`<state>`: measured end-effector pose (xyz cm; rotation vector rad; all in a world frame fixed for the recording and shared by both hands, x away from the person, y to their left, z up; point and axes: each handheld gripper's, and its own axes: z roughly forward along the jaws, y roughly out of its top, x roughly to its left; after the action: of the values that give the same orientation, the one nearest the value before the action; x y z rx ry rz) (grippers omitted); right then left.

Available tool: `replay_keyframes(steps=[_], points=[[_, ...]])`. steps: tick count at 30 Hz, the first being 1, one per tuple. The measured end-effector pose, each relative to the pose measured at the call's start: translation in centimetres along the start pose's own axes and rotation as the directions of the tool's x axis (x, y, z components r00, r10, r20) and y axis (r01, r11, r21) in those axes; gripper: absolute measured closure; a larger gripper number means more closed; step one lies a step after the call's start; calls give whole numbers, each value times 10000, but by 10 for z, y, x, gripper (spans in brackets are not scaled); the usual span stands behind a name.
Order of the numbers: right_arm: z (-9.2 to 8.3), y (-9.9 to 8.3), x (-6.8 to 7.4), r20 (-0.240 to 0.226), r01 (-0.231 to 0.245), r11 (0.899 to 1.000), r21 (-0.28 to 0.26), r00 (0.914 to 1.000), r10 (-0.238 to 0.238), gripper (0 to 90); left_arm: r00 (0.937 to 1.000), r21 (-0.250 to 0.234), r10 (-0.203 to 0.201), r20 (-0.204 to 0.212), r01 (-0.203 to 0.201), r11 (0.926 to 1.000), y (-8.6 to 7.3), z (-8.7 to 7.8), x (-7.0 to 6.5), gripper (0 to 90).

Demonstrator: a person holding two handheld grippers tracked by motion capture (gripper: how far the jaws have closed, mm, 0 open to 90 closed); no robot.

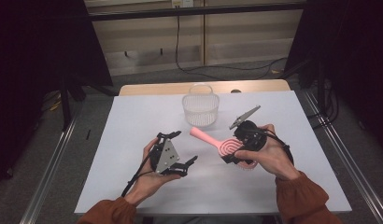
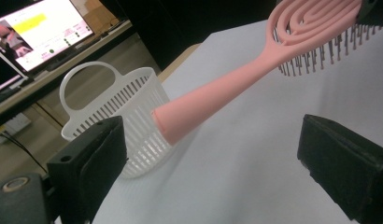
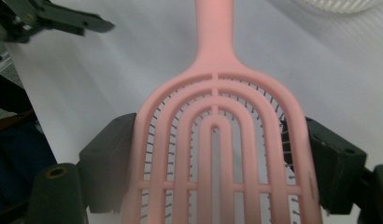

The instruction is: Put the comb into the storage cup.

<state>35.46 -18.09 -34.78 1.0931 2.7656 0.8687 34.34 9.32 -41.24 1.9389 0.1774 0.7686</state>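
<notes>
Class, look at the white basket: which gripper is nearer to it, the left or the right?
Right. The right gripper, clamping the pink hairbrush, sits just in front-right of the white basket. The left gripper is farther back, open.

A white slatted basket with a handle stood on a white table. A lit monitor sat beyond.

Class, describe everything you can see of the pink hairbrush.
The pink hairbrush looks like matte plastic: a straight, rounded handle and an oval head of open, nested arches, with thin, pale-tipped bristles beneath. It is held off the white table, back up and bristles down. The right gripper clamps the head's two sides. The handle points toward the white basket, touching nothing.
</notes>
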Motion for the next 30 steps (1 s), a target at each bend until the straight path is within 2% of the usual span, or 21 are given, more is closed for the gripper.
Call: replay_keyframes(steps=[4,7,11,14,17,18,23,27,29,30], points=[[0,2,2,-66,23,10000,-35,10000,-23,205,9996,69,276,-10,-276,9996,4,11,-5,107],[0,3,3,-70,40,10000,-38,10000,-40,205,9997,64,238,-13,-238,9997,5,15,-7,115],[1,4,4,-134,92,10000,-7,9999,-92,205,9987,63,491,-98,-490,9988,7,19,-9,118],[3,5,4,-183,114,9999,-9,9998,-114,205,9957,121,903,-188,-901,9959,7,22,-9,127],[5,7,5,-211,79,10000,55,9997,-78,205,9940,115,1060,-274,-1057,9943,6,28,-10,138],[6,7,5,-216,123,9999,61,9997,-122,205,9919,204,1242,-252,-1237,9921,7,29,-9,143],[8,9,7,-237,163,9999,52,9996,-162,205,9902,130,1367,-297,-1364,9906,10,33,-11,169],[8,12,8,-293,154,9999,41,9995,-153,205,9842,102,1707,-464,-1704,9853,11,34,-13,179],[8,13,8,-309,182,9998,45,9994,-180,205,9766,156,2085,-534,-2080,9780,11,33,-14,187],[8,14,8,-326,186,9998,48,9993,-185,205,9760,155,2129,-462,-2124,9771,11,34,-15,194]])
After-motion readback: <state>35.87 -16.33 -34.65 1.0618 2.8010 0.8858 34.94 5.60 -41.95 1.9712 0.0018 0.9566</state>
